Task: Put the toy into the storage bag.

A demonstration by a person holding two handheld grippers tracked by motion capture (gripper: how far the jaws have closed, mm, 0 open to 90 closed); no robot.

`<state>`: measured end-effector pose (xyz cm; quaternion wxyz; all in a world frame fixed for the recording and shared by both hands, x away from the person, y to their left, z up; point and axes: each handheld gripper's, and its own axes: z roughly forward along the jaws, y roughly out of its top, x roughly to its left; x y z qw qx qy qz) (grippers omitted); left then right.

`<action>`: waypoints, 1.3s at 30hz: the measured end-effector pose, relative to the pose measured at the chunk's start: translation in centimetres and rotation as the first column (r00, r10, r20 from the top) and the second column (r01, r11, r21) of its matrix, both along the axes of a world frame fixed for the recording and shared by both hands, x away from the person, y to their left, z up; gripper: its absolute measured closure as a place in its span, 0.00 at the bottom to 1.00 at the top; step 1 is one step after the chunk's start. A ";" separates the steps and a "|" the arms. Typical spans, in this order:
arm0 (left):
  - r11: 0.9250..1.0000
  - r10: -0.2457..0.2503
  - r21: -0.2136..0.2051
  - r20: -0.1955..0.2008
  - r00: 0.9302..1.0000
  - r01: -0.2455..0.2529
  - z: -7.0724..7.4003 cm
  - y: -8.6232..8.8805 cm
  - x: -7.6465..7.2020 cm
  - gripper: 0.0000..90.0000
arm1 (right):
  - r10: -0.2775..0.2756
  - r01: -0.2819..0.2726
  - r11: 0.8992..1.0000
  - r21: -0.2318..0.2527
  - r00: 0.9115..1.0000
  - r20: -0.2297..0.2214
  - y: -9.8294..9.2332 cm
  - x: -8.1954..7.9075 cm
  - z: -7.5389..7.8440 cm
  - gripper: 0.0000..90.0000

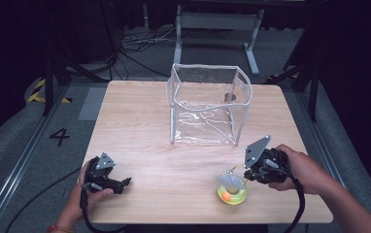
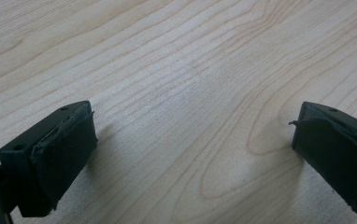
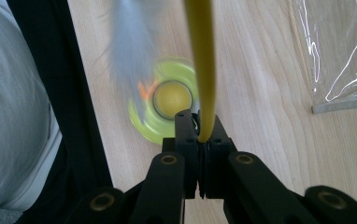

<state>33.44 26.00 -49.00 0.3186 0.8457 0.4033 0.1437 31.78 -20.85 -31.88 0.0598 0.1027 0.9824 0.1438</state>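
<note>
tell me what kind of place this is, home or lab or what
Most likely a lab or recording studio, not a home: the wooden table stands on grey floor bearing a painted number 4, with yellow-black hazard tape, loose cables and dark curtains behind.

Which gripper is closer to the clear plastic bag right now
Right. The right gripper sits just off the clear plastic bag's front right corner; the left gripper is farther away, near the table's front left.
</note>
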 end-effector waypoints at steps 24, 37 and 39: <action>1.000 -0.004 0.000 -0.002 1.000 0.004 0.0 0.0 0.0 0.00 | -0.111 0.111 0.994 -0.006 0.991 0.069 -3.5 2.7 2.6 0.98; 1.000 -0.004 0.000 -0.002 1.000 0.004 0.0 0.0 0.0 0.00 | -0.226 0.227 0.974 -0.003 0.971 0.080 -6.6 5.4 3.2 0.98; 1.000 -0.004 0.000 -0.002 1.000 0.004 0.0 0.0 0.0 0.00 | -0.241 0.241 0.970 0.001 0.967 0.084 -7.0 5.8 3.3 0.98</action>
